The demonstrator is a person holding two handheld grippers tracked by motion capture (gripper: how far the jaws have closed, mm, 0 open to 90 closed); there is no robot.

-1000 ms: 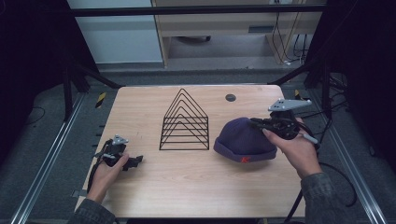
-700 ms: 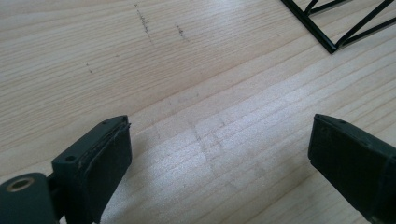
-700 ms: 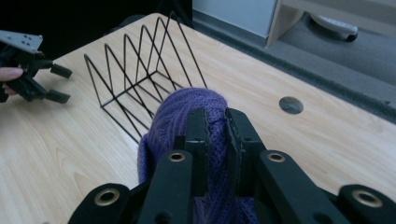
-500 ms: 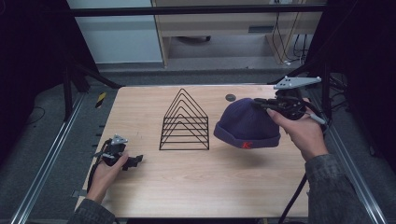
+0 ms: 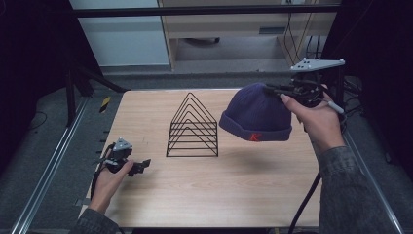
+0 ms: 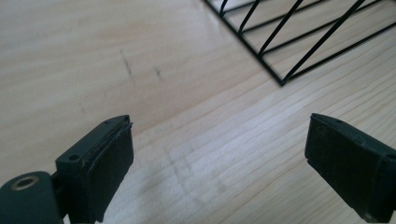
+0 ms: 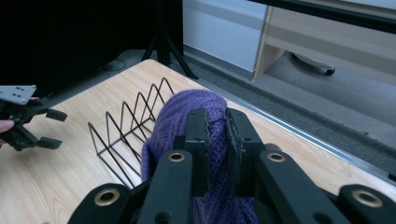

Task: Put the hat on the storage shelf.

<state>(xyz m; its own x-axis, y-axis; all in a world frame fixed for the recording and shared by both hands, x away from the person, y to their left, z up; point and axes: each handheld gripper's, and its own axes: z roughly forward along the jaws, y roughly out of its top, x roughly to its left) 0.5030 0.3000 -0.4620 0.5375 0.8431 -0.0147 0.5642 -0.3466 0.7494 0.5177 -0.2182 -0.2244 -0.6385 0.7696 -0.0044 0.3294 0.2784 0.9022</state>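
My right gripper (image 5: 272, 90): 2 jaws pinched on the crown of the purple knitted beanie (image 5: 255, 115), holding it in the air above the right side of the light wooden table (image 5: 204, 195).
My left gripper (image 5: 142, 165): jaws spread wide with nothing between them, low over the near left of the table.
Black wire triangular rack (image 5: 193, 127): upright mid-table, left of the beanie, not touching it.

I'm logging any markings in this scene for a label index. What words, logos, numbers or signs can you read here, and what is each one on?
Nothing reads clearly.
Purple beanie, held up by the right gripper: a small red mark on the cuff, too small and blurred to read.
Black wire rack, left gripper: no text visible.
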